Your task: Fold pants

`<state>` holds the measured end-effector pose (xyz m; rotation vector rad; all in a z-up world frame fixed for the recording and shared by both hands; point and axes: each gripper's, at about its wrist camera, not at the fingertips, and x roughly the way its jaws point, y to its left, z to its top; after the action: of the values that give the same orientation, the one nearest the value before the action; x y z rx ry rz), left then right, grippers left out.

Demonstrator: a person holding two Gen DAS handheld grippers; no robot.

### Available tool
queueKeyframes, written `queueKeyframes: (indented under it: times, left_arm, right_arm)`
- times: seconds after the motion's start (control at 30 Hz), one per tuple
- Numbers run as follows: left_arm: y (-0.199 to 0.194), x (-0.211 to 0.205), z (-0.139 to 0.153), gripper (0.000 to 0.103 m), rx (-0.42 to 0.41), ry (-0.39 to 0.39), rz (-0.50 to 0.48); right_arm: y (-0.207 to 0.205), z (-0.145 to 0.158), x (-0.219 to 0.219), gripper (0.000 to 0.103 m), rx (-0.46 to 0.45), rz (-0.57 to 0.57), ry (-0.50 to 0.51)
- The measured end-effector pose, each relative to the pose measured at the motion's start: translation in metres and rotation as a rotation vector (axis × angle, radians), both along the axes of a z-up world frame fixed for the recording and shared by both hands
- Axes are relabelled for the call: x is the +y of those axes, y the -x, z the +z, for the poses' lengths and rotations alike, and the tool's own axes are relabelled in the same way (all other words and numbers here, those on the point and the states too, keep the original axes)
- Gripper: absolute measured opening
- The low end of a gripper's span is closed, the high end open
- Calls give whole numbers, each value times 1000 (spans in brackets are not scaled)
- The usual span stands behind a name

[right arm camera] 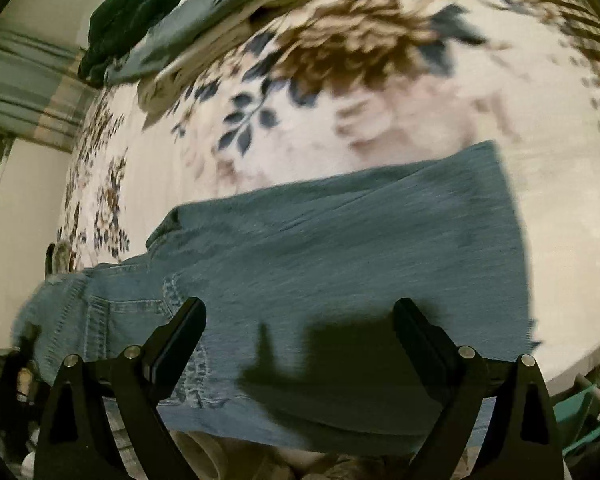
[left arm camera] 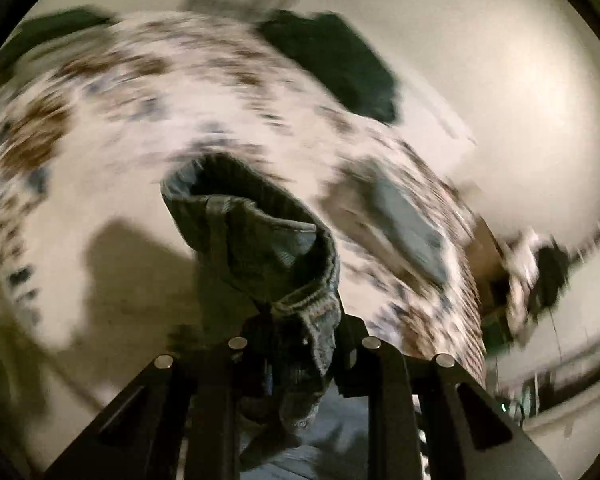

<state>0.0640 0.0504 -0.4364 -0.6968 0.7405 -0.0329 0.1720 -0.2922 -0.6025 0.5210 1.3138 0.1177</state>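
Note:
Blue denim pants [right arm camera: 340, 248] lie spread across a floral bedspread [right arm camera: 380, 120], legs doubled and reaching right, pocket at lower left. My right gripper [right arm camera: 300, 316] is open just above the pants, its shadow on the denim. In the left wrist view my left gripper [left arm camera: 300, 340] is shut on a bunched part of the pants [left arm camera: 260, 240], the waistband end, lifted above the bed. The view is motion-blurred.
Folded clothes [right arm camera: 204, 28] and a dark green garment [right arm camera: 132, 12] lie at the bed's far side; the green garment also shows in the left wrist view [left arm camera: 332, 60]. The bed's edge [right arm camera: 572, 368] is at lower right, with a rack [right arm camera: 592, 400] beyond it.

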Motion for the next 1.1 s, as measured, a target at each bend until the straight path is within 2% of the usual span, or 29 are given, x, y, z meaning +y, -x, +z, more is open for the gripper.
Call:
queueKeyframes:
  times: [0.13, 0.23, 0.37, 0.4, 0.5, 0.57, 0.67, 0.77, 0.8, 0.83, 0.9, 1.0, 1.1]
  left_arm:
    - [-9, -81, 15, 18, -48, -49, -184]
    - [-10, -144, 6, 17, -33, -64, -322]
    - [-18, -221, -45, 17, 75, -88, -512]
    - [-23, -239, -65, 17, 128, -85, -565]
    - [-31, -277, -102, 17, 250, -124, -651]
    - [-32, -287, -101, 19, 260, -162, -655]
    - [-37, -288, -93, 31, 304, -143, -650]
    - [-29, -277, -90, 59, 342, -33, -650]
    - [-27, -273, -86, 76, 357, -13, -640]
    - [-26, -270, -82, 82, 369, -4, -633]
    - [-18, -258, -74, 82, 369, 29, -607]
    - [-8, -222, -58, 82, 361, 75, -513]
    - [-6, -185, -50, 82, 358, 38, -409]
  right_arm:
    - [8, 14, -37, 96, -21, -54, 8]
    - [17, 25, -71, 96, -31, -104, 23]
    - [33, 34, -123, 96, -25, -177, 56]
    - [36, 34, -133, 96, -20, -191, 60]
    - [45, 31, -166, 96, 8, -238, 48]
    - [48, 29, -183, 96, 22, -261, 25]
    - [46, 31, -194, 96, 17, -243, -12]
    - [37, 32, -188, 96, 12, -181, -50]
    - [33, 33, -183, 96, 11, -161, -62]
    - [28, 33, -176, 96, 9, -136, -80]
    - [18, 31, -161, 96, 5, -79, -119]
    - [-3, 21, -131, 96, 15, 32, -153]
    - [-20, 6, -106, 96, 32, 102, -151]
